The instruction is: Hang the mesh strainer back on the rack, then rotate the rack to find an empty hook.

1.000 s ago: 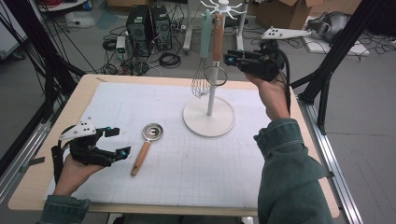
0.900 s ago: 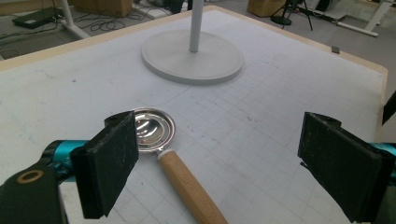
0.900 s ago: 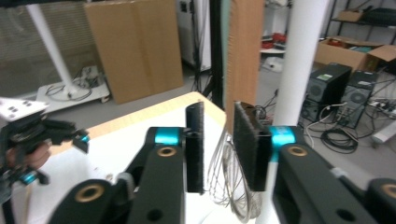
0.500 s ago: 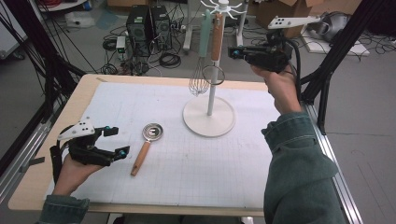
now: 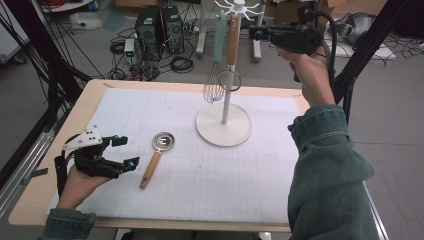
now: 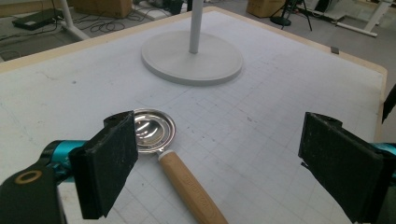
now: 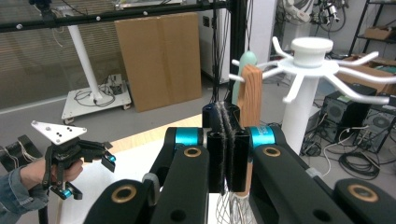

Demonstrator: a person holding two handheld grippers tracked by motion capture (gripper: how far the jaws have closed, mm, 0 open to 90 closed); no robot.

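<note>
strainer (image 5: pixel 163 142) near table's left edge: light, stiff | grasp wooden handle (image 6: pixel 189 186) | left gripper (image 5: pixel 121 151) wide open, empty | right gripper (image 7: pixel 227 140) closed, empty

The left gripper (image 5: pixel 125 152) rested low near the table's front-left corner, jaws spread wide. The right gripper (image 5: pixel 256 33) was raised beyond the far edge, jaws pressed together.

A wooden-handled strainer (image 5: pixel 156 153) lies flat on the mat, near the white rack (image 5: pixel 224 120).
</note>
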